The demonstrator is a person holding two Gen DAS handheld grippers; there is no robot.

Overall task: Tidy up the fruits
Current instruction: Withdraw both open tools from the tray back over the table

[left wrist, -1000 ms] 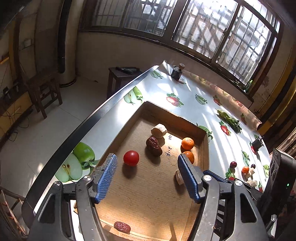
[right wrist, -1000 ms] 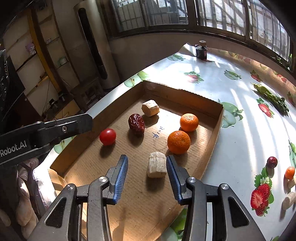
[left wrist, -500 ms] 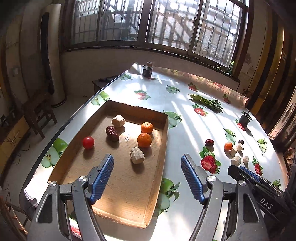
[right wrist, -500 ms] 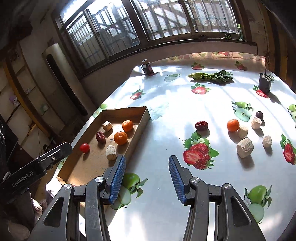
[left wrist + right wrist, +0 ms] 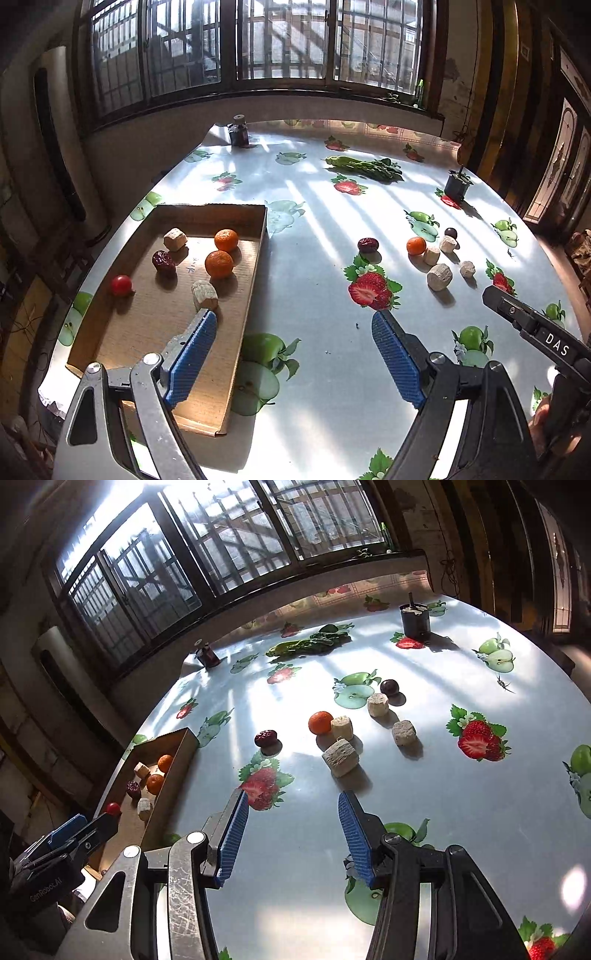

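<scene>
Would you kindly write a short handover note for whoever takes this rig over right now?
Left tongs: open, empty, above the cardboard tray's right edge.
Right tongs: open, empty, above the table, facing the loose group.
In the tray: two oranges, a cherry tomato, a red date, two pale chunks.
Left on the table: another date, small orange, dark plum, four pale chunks.
Next, probably: pick up the nearest chunk or date and move it to the tray.
</scene>
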